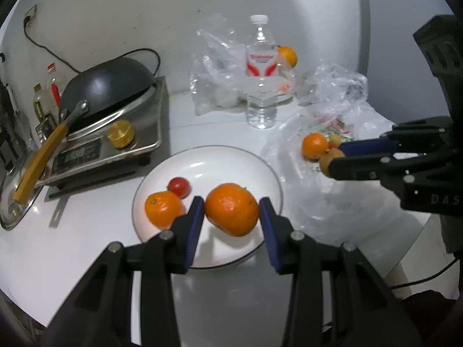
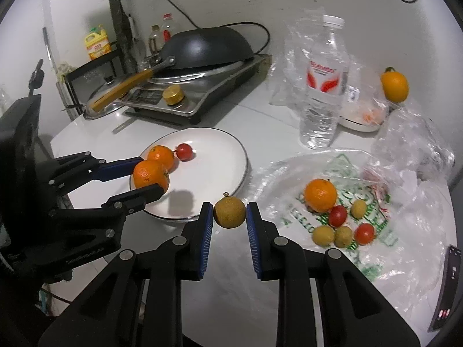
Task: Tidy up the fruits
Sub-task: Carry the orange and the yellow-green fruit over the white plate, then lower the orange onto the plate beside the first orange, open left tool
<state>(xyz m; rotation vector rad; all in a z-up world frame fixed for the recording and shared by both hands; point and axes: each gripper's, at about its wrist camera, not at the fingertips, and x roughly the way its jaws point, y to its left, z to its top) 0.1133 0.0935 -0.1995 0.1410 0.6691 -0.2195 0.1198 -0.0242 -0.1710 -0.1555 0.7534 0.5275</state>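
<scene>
My left gripper (image 1: 231, 211) is shut on an orange (image 1: 231, 208) and holds it just above the white plate (image 1: 208, 156), casting a shadow there. On the plate lie a second orange (image 1: 162, 208) and a red cherry tomato (image 1: 179, 187). In the right wrist view the same left gripper (image 2: 149, 175) grips its orange (image 2: 151, 177) over the plate (image 2: 222, 150). My right gripper (image 2: 229, 212) is shut on a small brown longan (image 2: 229, 212), hanging over the table between the plate and the plastic bag (image 2: 376, 260). On the bag lie an orange (image 2: 321, 195), two cherry tomatoes and several longans.
A clear water bottle (image 2: 324, 86) stands behind the bag, with crumpled plastic and a small orange fruit (image 2: 394, 86) near a shallow dish. At the back left an induction cooker (image 2: 208, 92) carries an upturned black wok (image 2: 205, 47) with a wooden handle. A phone (image 2: 447, 286) lies at the right edge.
</scene>
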